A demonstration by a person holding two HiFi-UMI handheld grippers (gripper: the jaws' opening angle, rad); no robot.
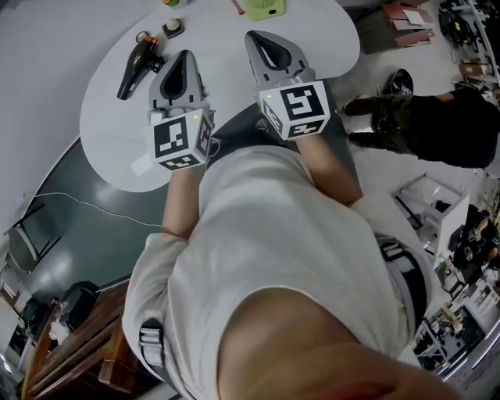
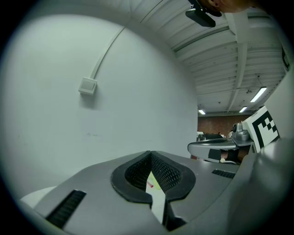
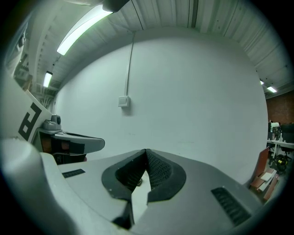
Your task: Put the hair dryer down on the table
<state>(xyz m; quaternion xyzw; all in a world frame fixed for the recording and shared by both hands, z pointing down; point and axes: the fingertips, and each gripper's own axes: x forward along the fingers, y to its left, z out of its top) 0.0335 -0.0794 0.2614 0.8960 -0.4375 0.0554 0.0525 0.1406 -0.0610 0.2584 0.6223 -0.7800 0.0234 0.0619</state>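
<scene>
A black hair dryer point(image 1: 137, 66) with an orange rear ring lies flat on the white table point(image 1: 117, 148), at its far left part. My left gripper point(image 1: 185, 55) hovers just right of the dryer, shut and empty, jaw tips touching. My right gripper point(image 1: 260, 37) is held beside it further right, also shut with nothing in it. In the left gripper view the left gripper point(image 2: 149, 153) points at a white wall, with the right gripper point(image 2: 216, 149) at the side. In the right gripper view the right gripper point(image 3: 146, 151) faces the same wall, the left gripper point(image 3: 69, 140) showing at left.
A small dark square object point(image 1: 173, 29) sits near the dryer's back end. A green fan-like item point(image 1: 262, 8) stands at the table's far edge. A person's shoes and legs point(image 1: 391, 109) are on the floor at right. A wall switch box point(image 2: 87, 86) hangs ahead.
</scene>
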